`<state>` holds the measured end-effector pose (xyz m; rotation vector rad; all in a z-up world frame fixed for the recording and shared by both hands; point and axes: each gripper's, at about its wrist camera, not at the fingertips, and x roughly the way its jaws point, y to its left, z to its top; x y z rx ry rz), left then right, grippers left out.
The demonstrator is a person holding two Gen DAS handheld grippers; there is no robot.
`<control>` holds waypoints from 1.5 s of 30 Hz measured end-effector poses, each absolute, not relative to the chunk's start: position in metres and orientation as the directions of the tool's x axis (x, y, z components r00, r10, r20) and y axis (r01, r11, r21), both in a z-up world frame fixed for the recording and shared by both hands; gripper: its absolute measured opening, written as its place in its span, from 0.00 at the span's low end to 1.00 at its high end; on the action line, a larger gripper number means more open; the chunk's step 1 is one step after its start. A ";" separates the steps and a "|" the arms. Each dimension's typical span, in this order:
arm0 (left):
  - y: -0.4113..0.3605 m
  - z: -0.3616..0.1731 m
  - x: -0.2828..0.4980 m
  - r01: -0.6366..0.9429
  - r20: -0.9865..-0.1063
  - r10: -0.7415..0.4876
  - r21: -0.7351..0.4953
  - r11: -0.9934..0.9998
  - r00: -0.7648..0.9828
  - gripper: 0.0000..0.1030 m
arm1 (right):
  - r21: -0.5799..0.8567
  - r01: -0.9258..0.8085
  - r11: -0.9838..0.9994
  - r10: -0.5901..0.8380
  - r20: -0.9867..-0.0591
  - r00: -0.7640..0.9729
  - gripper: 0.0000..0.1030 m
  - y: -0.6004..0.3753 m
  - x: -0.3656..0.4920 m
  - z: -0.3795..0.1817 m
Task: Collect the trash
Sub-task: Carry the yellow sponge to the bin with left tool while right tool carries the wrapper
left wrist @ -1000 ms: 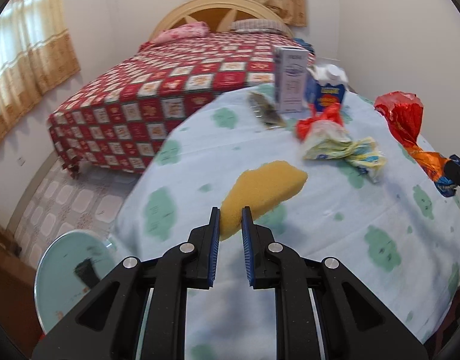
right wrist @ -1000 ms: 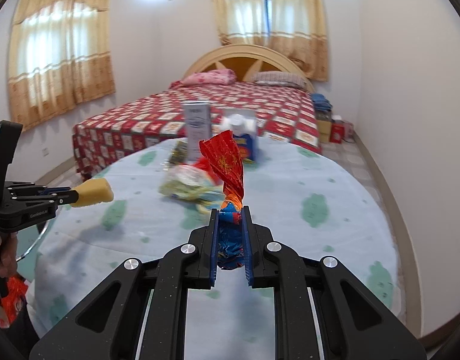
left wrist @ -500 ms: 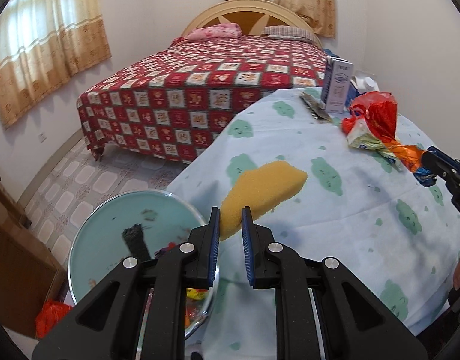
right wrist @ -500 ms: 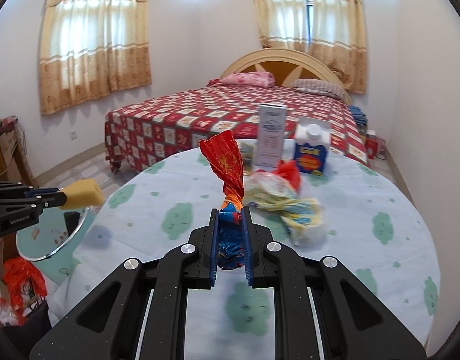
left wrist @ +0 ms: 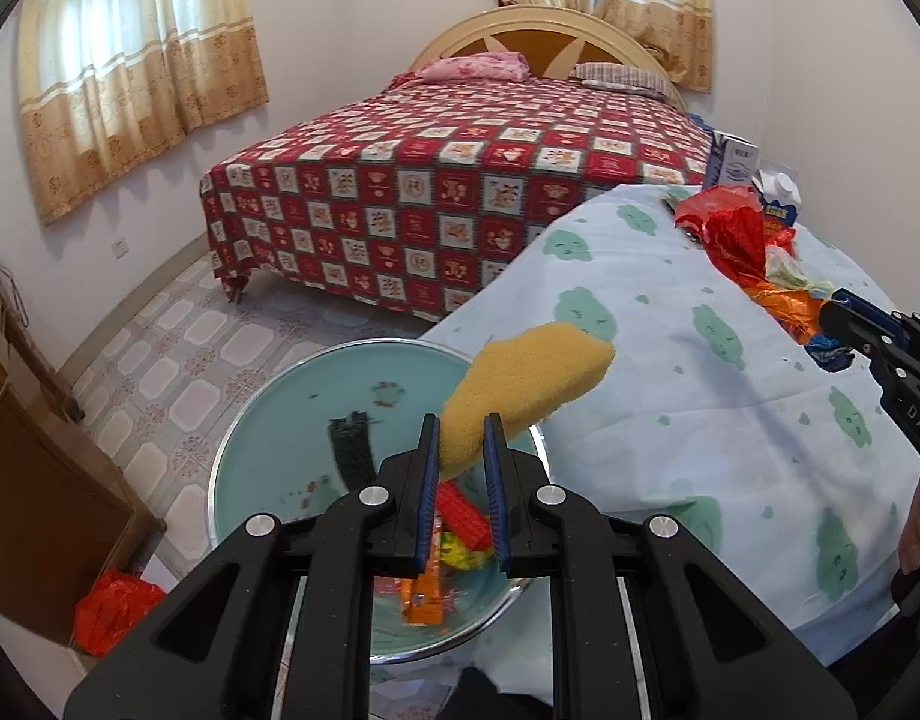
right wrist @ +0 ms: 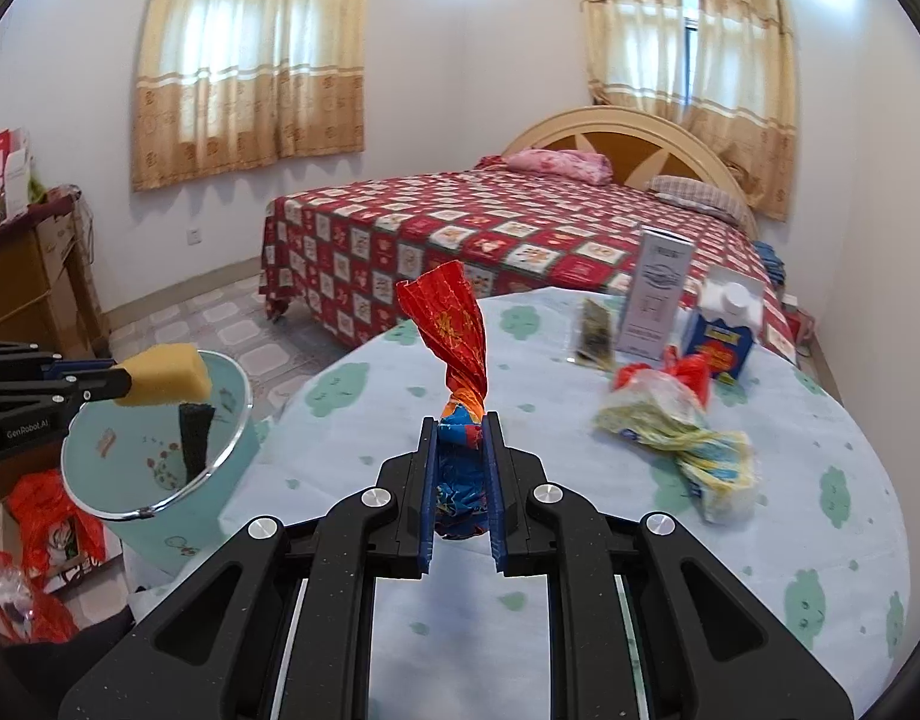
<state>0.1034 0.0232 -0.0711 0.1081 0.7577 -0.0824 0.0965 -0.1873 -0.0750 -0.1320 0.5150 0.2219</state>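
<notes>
Bin set on floor just beside table; some trash already seen inside.

Left gripper: jaws pinched on one end of sponge, held over bin mouth. Sponge gripped near edge only; far end could be tipped past rim toward table side when released, so floor landing judged possible.

Right gripper: jaws clamped on twisted foil wrapper, held above table, well apart from bin. Thin foil could be slid from jaws during carry.

Crumpled bag, two cartons, small packet left on table; could be knocked by passing wrapper.
</notes>
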 end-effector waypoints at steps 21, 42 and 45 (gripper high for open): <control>0.078 -0.072 0.084 0.014 -0.685 0.048 0.084 0.996 0.727 0.14 | -0.114 -0.376 0.920 0.268 -0.515 0.814 0.14 -0.118 0.098 -0.079; 0.113 -0.074 0.078 -0.055 -0.689 0.094 0.078 0.995 0.719 0.14 | -0.145 -0.450 0.881 0.319 -0.520 0.792 0.14 -0.077 0.097 -0.078; 0.116 -0.074 0.078 -0.063 -0.690 0.099 0.078 0.995 0.717 0.14 | -0.148 -0.458 0.876 0.325 -0.521 0.790 0.14 -0.073 0.097 -0.078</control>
